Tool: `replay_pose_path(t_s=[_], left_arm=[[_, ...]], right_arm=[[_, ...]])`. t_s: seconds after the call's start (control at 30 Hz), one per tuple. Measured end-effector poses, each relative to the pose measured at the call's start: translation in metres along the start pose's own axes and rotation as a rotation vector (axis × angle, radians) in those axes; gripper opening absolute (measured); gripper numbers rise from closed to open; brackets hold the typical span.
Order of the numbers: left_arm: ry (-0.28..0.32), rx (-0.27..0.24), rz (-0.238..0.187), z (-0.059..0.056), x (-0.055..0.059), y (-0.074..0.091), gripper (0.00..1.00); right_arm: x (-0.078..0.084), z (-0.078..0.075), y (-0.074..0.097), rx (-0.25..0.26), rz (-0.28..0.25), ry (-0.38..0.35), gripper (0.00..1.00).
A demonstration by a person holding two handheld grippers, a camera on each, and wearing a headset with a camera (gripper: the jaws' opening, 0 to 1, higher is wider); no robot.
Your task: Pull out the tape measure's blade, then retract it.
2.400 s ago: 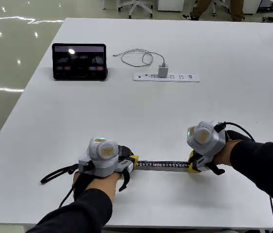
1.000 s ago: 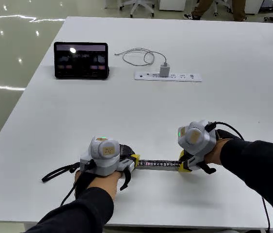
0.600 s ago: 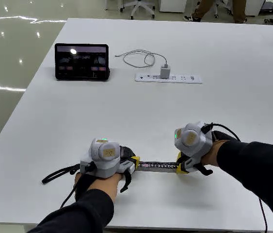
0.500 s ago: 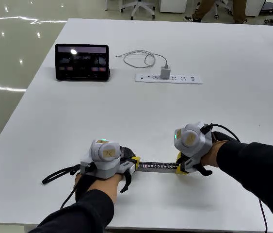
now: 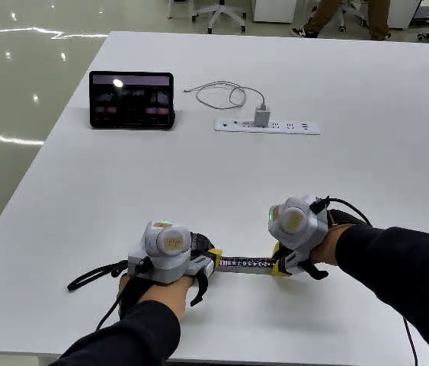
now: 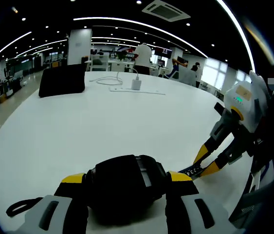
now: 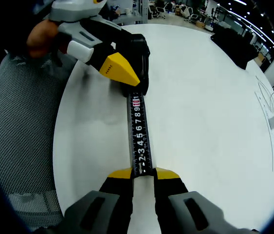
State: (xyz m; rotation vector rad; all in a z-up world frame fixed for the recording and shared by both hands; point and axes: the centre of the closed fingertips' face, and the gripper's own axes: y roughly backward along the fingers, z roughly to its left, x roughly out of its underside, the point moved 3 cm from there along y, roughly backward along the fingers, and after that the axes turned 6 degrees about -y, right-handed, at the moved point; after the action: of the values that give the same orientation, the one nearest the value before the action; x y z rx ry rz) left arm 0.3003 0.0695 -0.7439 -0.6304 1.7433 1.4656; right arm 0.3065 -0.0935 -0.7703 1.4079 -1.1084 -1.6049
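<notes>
The black tape measure case [image 6: 124,187] sits between the yellow-tipped jaws of my left gripper [image 5: 205,263], which is shut on it near the table's front edge. Its numbered blade [image 7: 139,139] runs out a short way to my right gripper [image 7: 139,174], which is shut on the blade's end. In the head view the blade [image 5: 244,264] lies low over the white table [image 5: 222,183], with the right gripper [image 5: 278,266] at its right end. The case [image 7: 139,56] and left gripper also appear at the top of the right gripper view. A black strap [image 5: 92,276] trails left from the case.
A dark tablet [image 5: 131,99] stands at the back left. A white power strip [image 5: 267,127] with a plugged charger [image 5: 262,116] and a coiled cable [image 5: 218,93] lies behind the middle. The table's front edge is close below both hands. People and chairs are beyond the far edge.
My right gripper has moved left toward the case, so the exposed blade has grown shorter. The left gripper has held still on the case.
</notes>
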Motion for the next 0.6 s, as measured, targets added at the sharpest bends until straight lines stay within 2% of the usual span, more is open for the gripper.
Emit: replay_pose_path(t_s=[0.6], left_arm=[[0.002, 0.0, 0.002, -0.001, 0.0, 0.001, 0.6]], right_arm=[[-0.013, 0.002, -0.006, -0.009, -0.027, 0.004, 0.11]])
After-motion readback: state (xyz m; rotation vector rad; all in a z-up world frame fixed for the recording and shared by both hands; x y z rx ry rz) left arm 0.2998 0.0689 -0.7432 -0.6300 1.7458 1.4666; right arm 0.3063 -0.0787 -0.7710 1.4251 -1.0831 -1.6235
